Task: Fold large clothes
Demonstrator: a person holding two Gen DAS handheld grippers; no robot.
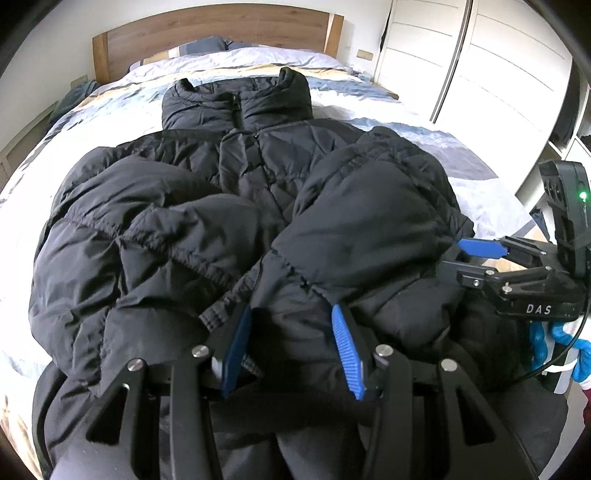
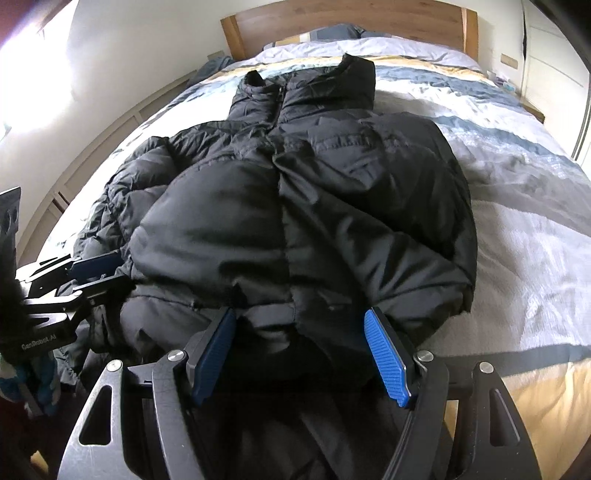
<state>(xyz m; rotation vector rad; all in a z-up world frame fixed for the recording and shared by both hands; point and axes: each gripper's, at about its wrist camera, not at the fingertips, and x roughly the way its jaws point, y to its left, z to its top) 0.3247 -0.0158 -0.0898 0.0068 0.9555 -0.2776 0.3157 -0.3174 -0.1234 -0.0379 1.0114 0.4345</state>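
In the left wrist view, your left tool (image 1: 291, 332) is pinching a thick bunch of the black puffer jacket (image 1: 236, 206) at its hem, near the foot edge of the bed (image 1: 369, 99); both sleeves are already folded in across the chest and the collar points toward the wooden headboard (image 1: 207, 33). Your right tool (image 1: 476, 254) shows at the right edge, alongside the jacket's hem corner. To do the next fold well, I would lift both hem grips evenly and carry them toward the collar so the padding doesn't slide sideways. In the right wrist view, your right tool (image 2: 301, 350) has its blue pads spread around a bulky fold of hem, apparently gripping it, and the left tool (image 2: 92, 269) sits at the jacket's other hem corner. The patterned duvet is soft and rumpled, pillows (image 2: 332, 33) lie by the headboard, and white wardrobe doors (image 1: 480, 66) stand beside the bed.
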